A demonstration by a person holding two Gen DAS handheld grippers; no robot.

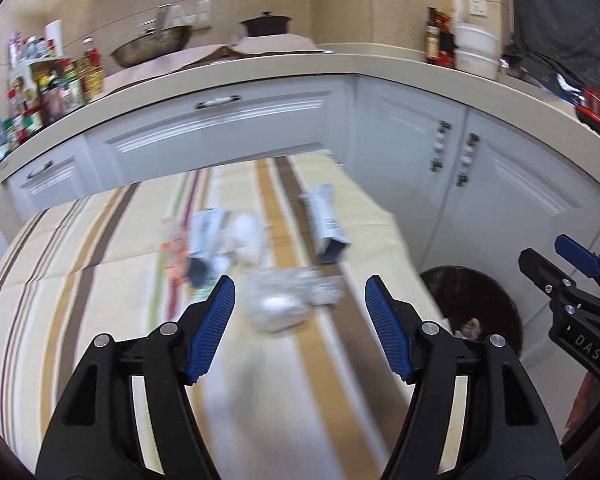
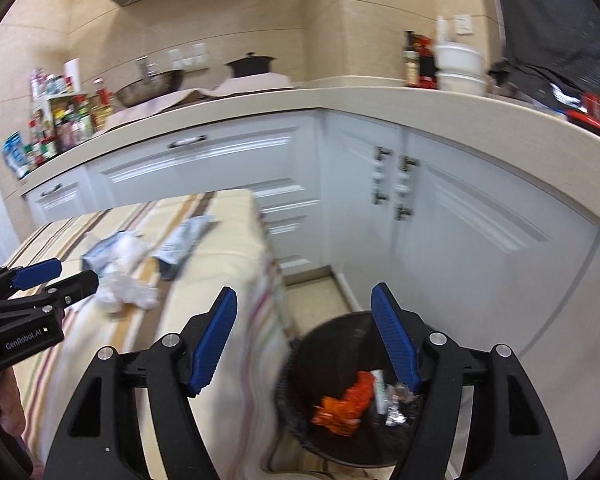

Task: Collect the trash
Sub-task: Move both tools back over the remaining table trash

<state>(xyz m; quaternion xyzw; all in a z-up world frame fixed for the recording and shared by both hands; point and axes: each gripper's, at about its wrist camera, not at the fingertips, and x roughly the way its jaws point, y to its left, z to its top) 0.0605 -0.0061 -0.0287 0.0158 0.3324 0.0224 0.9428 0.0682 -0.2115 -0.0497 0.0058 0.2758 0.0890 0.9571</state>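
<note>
Trash lies on a striped tablecloth (image 1: pixel 100 280): a crumpled clear plastic wrapper (image 1: pixel 288 300), a white crumpled tissue (image 1: pixel 244 240), a grey-white carton (image 1: pixel 326 224), a flat white packet (image 1: pixel 204 236) and an orange wrapper (image 1: pixel 174 256). My left gripper (image 1: pixel 300 324) is open and empty, just short of the plastic wrapper. My right gripper (image 2: pixel 304 336) is open and empty above a black bin (image 2: pixel 340 392) that holds an orange wrapper (image 2: pixel 344 404) and other scraps. The bin (image 1: pixel 472 304) stands on the floor right of the table.
White cabinets (image 2: pixel 460 240) and a beige counter (image 1: pixel 260 72) wrap around behind. The counter carries bottles (image 1: pixel 48 92), a metal bowl (image 1: pixel 152 46), a black pot (image 1: pixel 266 24) and white bowls (image 1: pixel 476 48). The table's right edge (image 2: pixel 268 280) is beside the bin.
</note>
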